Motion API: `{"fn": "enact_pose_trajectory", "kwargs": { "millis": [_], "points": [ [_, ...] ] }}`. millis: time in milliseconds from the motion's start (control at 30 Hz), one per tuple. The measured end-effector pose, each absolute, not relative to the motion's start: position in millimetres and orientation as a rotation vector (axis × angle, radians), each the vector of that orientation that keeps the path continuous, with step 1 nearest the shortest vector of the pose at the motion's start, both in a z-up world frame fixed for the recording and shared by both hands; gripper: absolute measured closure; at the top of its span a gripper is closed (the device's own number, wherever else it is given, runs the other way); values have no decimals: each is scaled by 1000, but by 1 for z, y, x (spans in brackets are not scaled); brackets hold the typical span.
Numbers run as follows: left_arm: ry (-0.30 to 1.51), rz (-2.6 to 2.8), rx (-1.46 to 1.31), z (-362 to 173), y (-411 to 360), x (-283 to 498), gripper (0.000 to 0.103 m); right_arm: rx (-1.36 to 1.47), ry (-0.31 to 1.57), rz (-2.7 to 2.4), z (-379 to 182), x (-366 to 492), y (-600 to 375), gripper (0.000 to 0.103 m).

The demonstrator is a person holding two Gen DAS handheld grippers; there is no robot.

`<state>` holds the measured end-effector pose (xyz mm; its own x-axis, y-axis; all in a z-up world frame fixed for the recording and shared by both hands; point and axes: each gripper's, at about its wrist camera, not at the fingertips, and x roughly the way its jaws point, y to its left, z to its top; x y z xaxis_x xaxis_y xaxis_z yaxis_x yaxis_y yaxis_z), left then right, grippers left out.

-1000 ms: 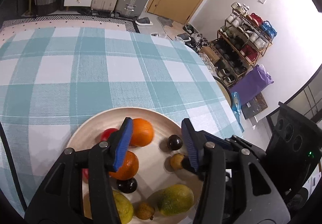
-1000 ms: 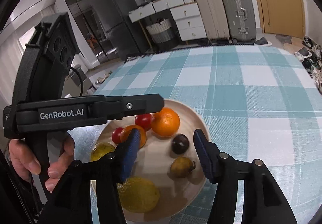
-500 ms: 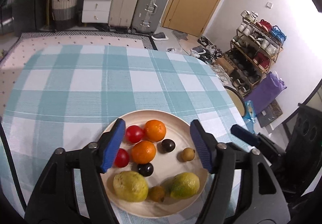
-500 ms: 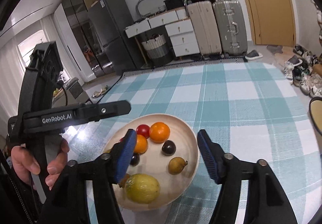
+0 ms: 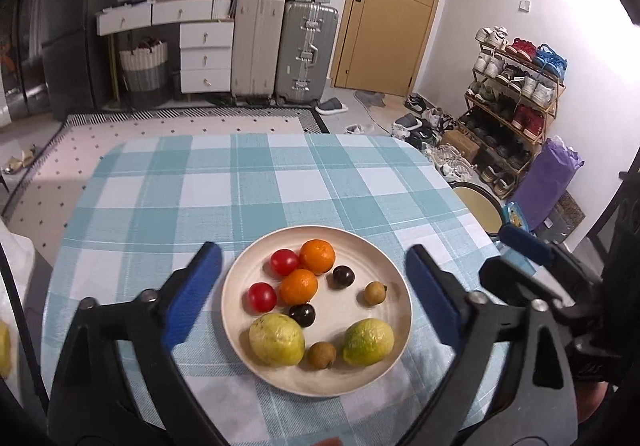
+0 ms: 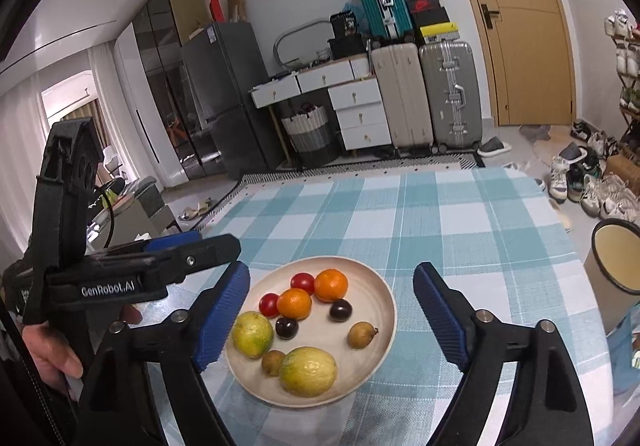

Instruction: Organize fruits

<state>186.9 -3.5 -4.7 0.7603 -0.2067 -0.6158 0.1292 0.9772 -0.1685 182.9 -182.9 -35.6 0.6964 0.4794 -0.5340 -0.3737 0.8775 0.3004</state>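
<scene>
Overhead, both the left gripper [image 5: 312, 292] and right gripper [image 6: 330, 320] hung with fingers spread wide and empty above the fruit-filled plate [image 5: 394, 278] on the worktop [image 5: 240, 189].

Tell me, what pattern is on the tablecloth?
The tablecloth has teal and white checks, clearest in the left wrist view.

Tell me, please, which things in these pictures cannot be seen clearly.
- Yellow object, left wrist view: cut off by the left edge; unidentifiable.
- Red thing, left wrist view: cut off by the bottom edge.
- Bin, right wrist view: cut off by the right edge.
- Basket contents, both views: too small.
</scene>
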Motion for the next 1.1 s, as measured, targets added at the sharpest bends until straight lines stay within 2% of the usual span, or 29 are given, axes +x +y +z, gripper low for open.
{"fn": "enact_pose_trajectory", "kwargs": {
  "millis": [33, 400, 1100],
  "points": [
    [670, -175, -115, -2, -3, 181, 1, 171, 632, 475, -32, 178, -183, 14],
    [562, -105, -58, 9, 3, 127, 1, 150, 525, 475, -9, 136, -184, 5],
    [426, -4, -88, -17, 27, 58, 1, 145, 364, 443, -15, 83, -196, 0]
  ]
}}
